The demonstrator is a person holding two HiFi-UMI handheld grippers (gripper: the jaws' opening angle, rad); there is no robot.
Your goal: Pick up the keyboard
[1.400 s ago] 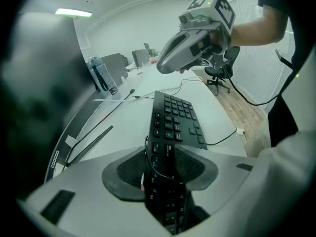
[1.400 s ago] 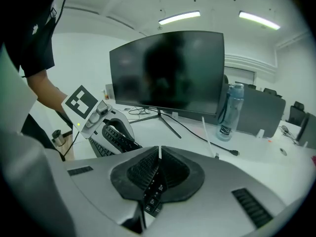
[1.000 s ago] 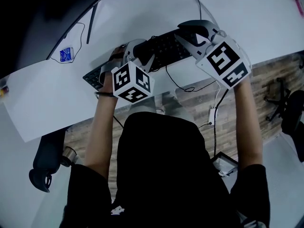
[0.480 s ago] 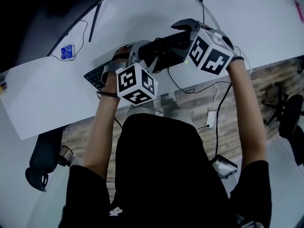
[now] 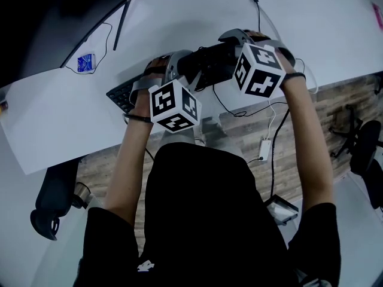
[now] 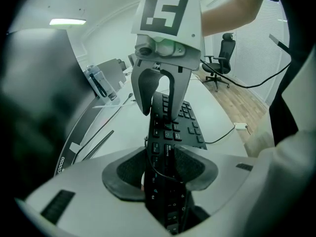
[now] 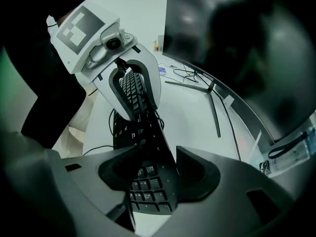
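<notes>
At 6 o'clock the dark grey jaws of the right gripper have just been opening and stand wide apart, the near end of a tilted black plastic keyboard between them. At 11 o'clock the white left gripper straddles its far end. A dark curved monitor fills 2 o'clock, on a white desk.
</notes>
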